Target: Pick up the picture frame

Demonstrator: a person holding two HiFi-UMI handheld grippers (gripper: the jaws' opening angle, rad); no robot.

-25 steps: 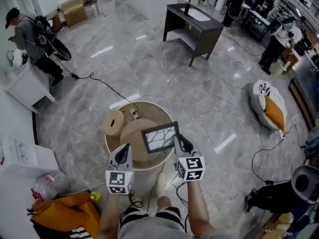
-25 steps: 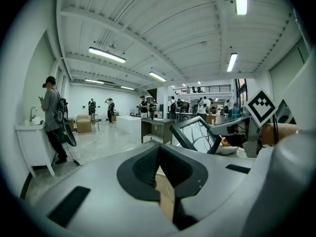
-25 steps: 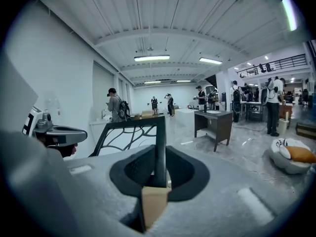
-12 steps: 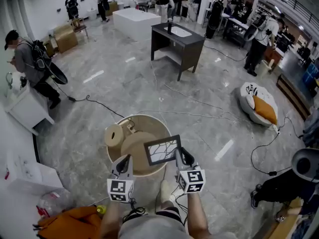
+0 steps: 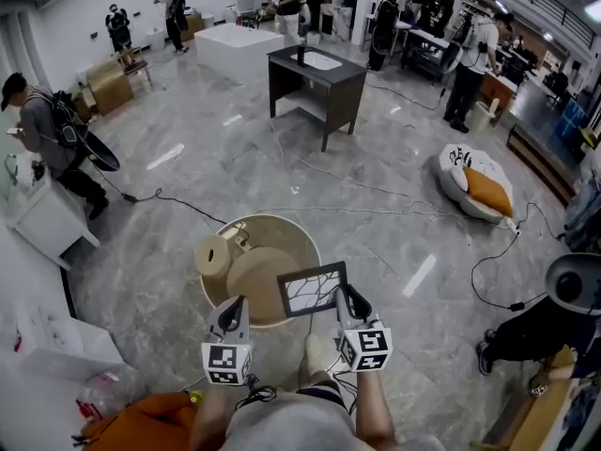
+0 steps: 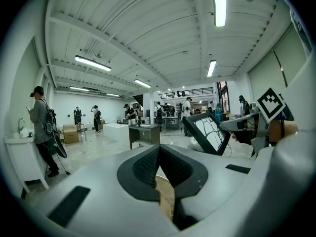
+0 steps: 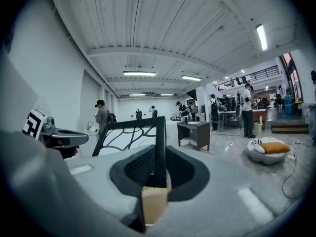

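Above round table (image 5: pixel 293 241), right gripper (image 5: pixel 345 295) near-level, picture frame (image 5: pixel 313 289) between fingers (image 7: pixel 139 168)

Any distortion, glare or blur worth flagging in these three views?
Head view: sharp, edges bowed, light streaks glare on the floor. Left gripper view: heavy fisheye, black corners, ceiling tube blown out. Right gripper view: same vignette, picture frame fairly sharp.
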